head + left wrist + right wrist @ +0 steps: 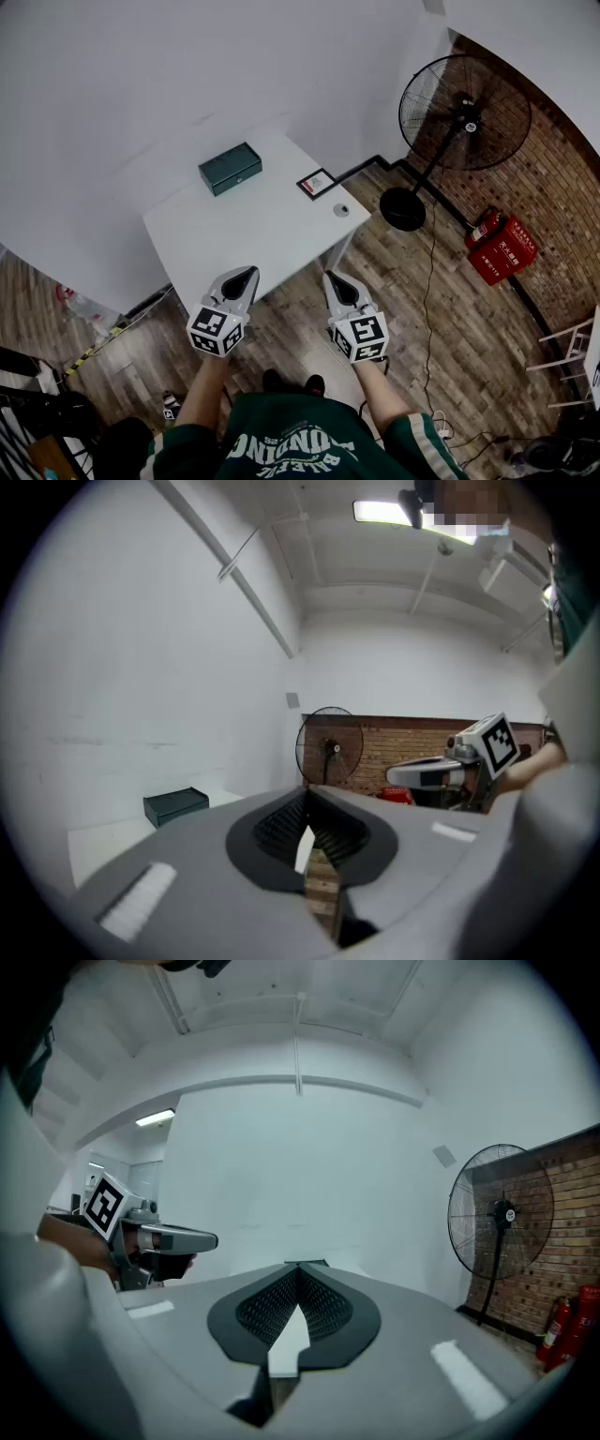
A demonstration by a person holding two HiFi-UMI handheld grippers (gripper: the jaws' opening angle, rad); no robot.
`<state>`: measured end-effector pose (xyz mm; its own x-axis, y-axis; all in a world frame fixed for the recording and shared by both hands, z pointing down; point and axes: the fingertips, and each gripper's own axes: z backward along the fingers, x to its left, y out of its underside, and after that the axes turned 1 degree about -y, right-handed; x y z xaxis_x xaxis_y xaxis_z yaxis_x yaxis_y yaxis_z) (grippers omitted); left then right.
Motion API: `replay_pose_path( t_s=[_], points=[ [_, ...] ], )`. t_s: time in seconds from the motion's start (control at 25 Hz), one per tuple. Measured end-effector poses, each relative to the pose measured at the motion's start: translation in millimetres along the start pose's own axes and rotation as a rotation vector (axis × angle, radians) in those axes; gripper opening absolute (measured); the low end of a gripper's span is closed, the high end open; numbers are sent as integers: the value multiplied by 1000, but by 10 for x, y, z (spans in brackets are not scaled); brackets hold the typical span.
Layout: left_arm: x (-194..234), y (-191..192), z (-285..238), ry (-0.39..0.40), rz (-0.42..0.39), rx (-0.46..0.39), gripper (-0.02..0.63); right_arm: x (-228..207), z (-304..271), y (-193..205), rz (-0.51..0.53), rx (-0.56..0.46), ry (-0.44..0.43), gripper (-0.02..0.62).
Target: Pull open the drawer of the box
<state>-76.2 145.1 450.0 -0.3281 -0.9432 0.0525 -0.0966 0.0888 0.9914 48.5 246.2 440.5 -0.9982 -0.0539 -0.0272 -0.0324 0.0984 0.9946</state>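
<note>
In the head view, the dark green box (230,169) sits at the far left of the white counter (253,234). Its front, with a small pale fitting, faces the person, and the drawer looks shut as far as I can tell. To its right lie a black-framed card (316,184) and a small round object (341,210); any print on them is too small to read. The left tongs (247,273) and right tongs (332,278) hover side by side over the counter's near edge, well apart from the box. Both are clenched on nothing, probably a ready pose before the reach. A fan (464,112) stands at the right. Near it on the floor, a red cabinet (502,248) carries white characters I cannot read. The lettering on the person's shirt is upside down and unclear.

In the left gripper view, the tips meet with nothing between them, and the box lies far off to their left.

In the right gripper view, the tips are pressed together and empty. The box's top edge peeks just over them, so these tongs seem aimed at it.
</note>
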Motion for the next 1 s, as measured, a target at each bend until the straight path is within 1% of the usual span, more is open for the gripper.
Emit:
replay_pose_path(
  t_s=[0.16, 0.4, 0.72, 1.0],
  points=[
    [22, 16, 72, 9, -3, -2, 52, 97, 25, -67, -16, -48, -7, 2],
    [98, 15, 132, 15, -3, -10, 52, 212, -46, -70, -12, -44, -13, 2],
    [465, 28, 182, 15, -8, -19, 52, 421, -364, -73, -22, -41, -24, 2],
    [619, 100, 175, 32, 4, -10, 52, 526, -471, -29, -34, -34, -17, 2]
  ],
)
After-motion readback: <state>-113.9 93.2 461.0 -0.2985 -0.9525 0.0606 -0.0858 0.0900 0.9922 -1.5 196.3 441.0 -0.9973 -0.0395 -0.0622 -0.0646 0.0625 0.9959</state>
